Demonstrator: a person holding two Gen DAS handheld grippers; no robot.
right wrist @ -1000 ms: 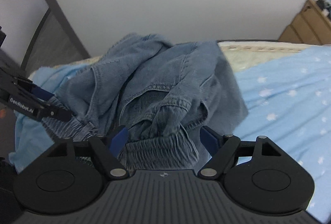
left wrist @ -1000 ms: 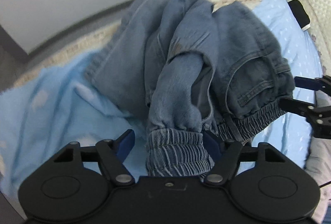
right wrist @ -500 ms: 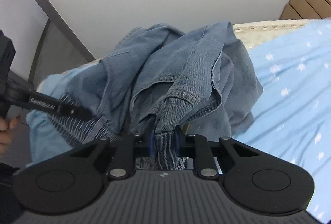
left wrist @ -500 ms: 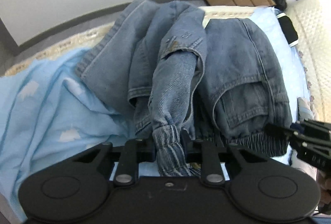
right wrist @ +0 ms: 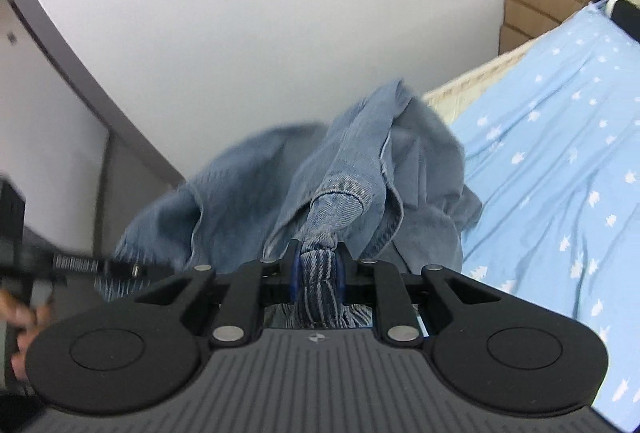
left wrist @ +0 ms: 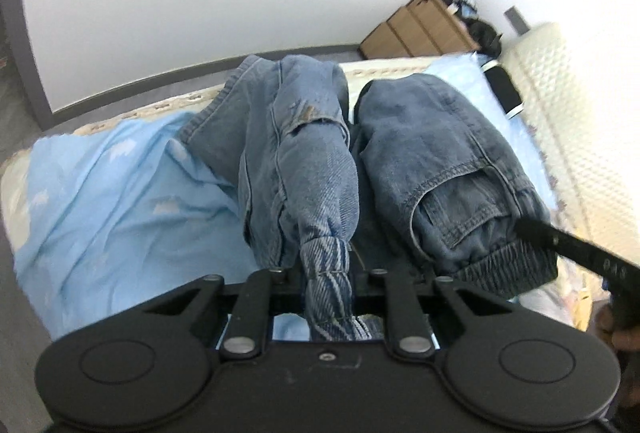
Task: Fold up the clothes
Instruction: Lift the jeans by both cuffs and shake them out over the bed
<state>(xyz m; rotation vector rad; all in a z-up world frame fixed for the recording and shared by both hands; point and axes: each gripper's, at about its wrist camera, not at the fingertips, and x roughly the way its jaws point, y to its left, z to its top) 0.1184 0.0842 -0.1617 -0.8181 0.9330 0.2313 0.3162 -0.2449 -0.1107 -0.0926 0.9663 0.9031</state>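
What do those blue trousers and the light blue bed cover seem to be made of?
The trousers look like washed denim: a faded blue twill weave shows, with pale stitched seams and a gathered elastic-looking waistband. The sheet looks like thin, soft matte cloth, possibly cotton, printed with small white shapes; it wrinkles easily. The exact fibre cannot be told.

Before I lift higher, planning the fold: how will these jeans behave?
The jeans will likely sag floppily: the denim already droops in folds. Probably heavyish, being thick. The bunched elastic waistband in the right tongs seems unlikely to slip.
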